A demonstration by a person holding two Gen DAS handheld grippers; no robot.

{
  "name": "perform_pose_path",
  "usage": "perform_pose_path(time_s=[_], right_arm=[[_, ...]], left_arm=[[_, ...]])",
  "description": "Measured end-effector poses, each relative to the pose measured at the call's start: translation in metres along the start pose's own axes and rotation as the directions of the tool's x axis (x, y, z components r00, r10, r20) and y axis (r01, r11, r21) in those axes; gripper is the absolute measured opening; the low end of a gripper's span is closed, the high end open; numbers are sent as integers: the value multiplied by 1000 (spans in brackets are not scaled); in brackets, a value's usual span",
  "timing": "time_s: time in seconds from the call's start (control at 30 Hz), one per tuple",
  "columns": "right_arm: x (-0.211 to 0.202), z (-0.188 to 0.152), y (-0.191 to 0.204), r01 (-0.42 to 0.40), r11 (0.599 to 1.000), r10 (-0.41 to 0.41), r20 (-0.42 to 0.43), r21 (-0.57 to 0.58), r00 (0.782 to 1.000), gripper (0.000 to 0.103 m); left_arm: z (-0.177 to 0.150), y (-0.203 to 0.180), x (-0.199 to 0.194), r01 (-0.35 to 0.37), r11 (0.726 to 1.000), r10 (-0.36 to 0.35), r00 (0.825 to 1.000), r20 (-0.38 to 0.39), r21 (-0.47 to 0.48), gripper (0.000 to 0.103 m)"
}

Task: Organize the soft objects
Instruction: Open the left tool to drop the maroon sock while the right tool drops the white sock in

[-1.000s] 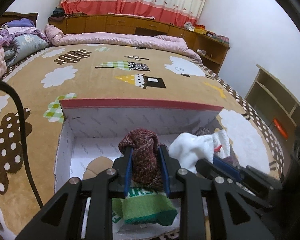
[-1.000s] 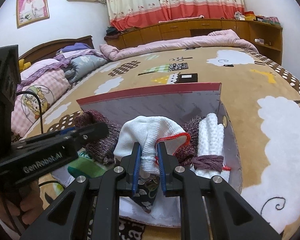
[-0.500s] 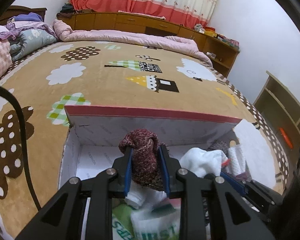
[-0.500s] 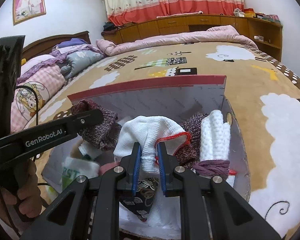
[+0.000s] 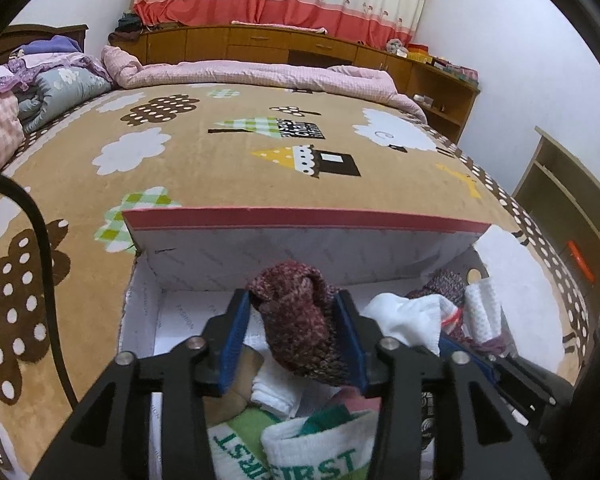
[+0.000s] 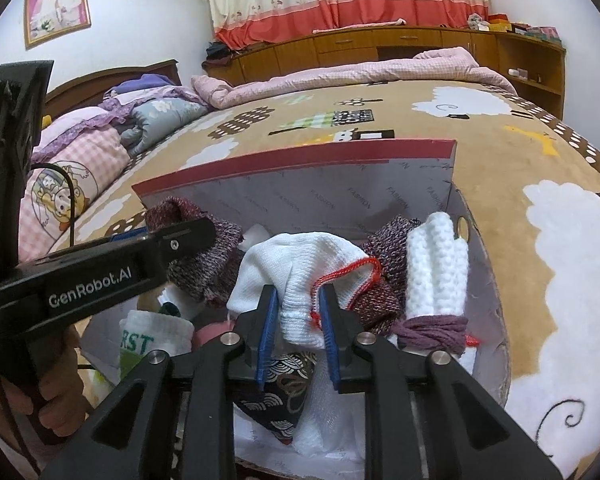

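A white cardboard box [image 5: 300,216] with a red rim lies on the bed and holds several socks. My left gripper [image 5: 292,296] hangs over its middle, and its jaws are opening. A maroon knit sock [image 5: 300,332] stands between them, leaning on the right pad with a gap at the left pad. My right gripper [image 6: 298,290] is over the box's near right, and its jaws are opening too. The cuff of a white sock with red trim [image 6: 300,264] sits loosely between them. The left gripper's finger [image 6: 180,236] shows at the left of the right wrist view.
Green-and-white "FIRST" socks [image 5: 320,456] lie near the box's front. A white knit roll tied with purple yarn [image 6: 436,264] and a mauve knit [image 6: 384,240] fill its right end, by a dark patterned cloth [image 6: 284,384]. The brown bedspread [image 5: 220,152] surrounds the box. A hand [image 6: 56,396] grips the left handle.
Both pairs of jaws have spread apart around their socks. The left gripper has edged a little further over the box; the right one has stayed put.
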State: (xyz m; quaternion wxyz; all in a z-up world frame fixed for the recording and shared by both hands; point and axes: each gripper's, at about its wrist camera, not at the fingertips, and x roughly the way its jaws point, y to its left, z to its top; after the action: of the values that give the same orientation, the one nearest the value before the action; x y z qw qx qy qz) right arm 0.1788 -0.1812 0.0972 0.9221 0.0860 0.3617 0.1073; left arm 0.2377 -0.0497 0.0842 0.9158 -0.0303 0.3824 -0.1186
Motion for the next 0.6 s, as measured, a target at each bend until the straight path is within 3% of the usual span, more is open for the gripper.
perform_pose_path(time_s=[0.33, 0.6], right_arm=[[-18, 0, 0, 6, 1000, -6, 25, 6, 1000, 37], [-42, -4, 6, 10, 1000, -10, 52, -5, 999, 43]], left_arm=[[-6, -9, -19, -35, 999, 34, 999, 17, 37, 64], [-17, -14, -40, -54, 997, 53, 998, 19, 47, 66]])
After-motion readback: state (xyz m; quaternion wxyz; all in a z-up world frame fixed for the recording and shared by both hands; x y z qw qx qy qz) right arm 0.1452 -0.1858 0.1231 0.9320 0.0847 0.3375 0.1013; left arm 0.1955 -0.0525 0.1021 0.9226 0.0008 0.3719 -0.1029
